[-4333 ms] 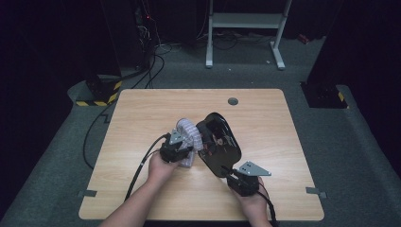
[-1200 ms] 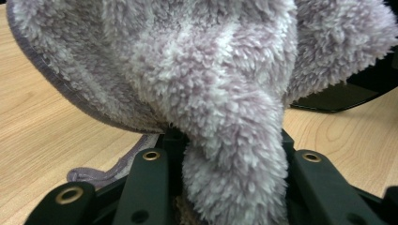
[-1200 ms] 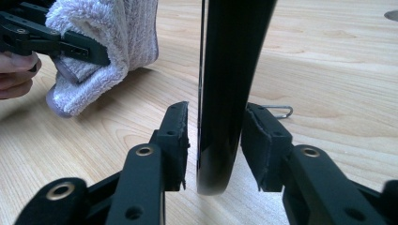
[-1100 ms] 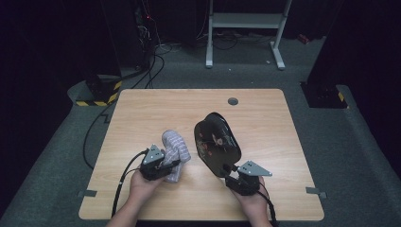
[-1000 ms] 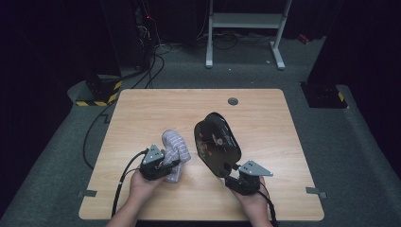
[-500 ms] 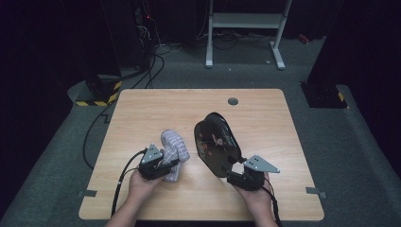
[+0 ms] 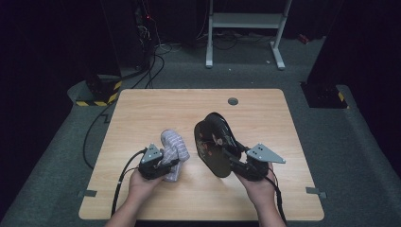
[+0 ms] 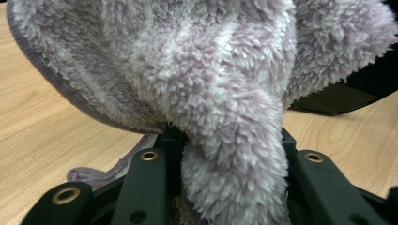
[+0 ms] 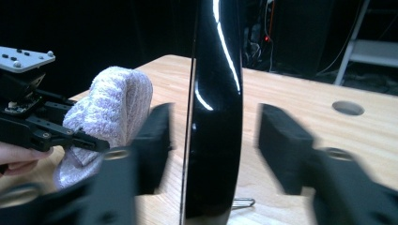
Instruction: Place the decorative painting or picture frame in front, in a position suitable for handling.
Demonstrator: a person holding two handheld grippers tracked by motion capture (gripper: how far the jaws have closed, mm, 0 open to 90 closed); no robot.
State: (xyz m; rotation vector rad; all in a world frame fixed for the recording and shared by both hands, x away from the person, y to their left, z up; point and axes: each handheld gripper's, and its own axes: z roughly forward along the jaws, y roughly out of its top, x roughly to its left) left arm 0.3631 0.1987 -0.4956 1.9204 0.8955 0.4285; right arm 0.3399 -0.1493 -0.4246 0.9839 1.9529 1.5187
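Fluffy lilac towel [image 7: 173,149] sits bunched in the left gripper [image 7: 163,165], whose jaws pinch a fold of it just left of the black plate [image 7: 213,144], near the table's [image 7: 142,113] front. The change is on the right: the right gripper [image 7: 239,163] has let its jaws spread, and they now stand clear either side of the plate's edge, touching nothing. Wiping looks finished, the plate released and standing on edge.
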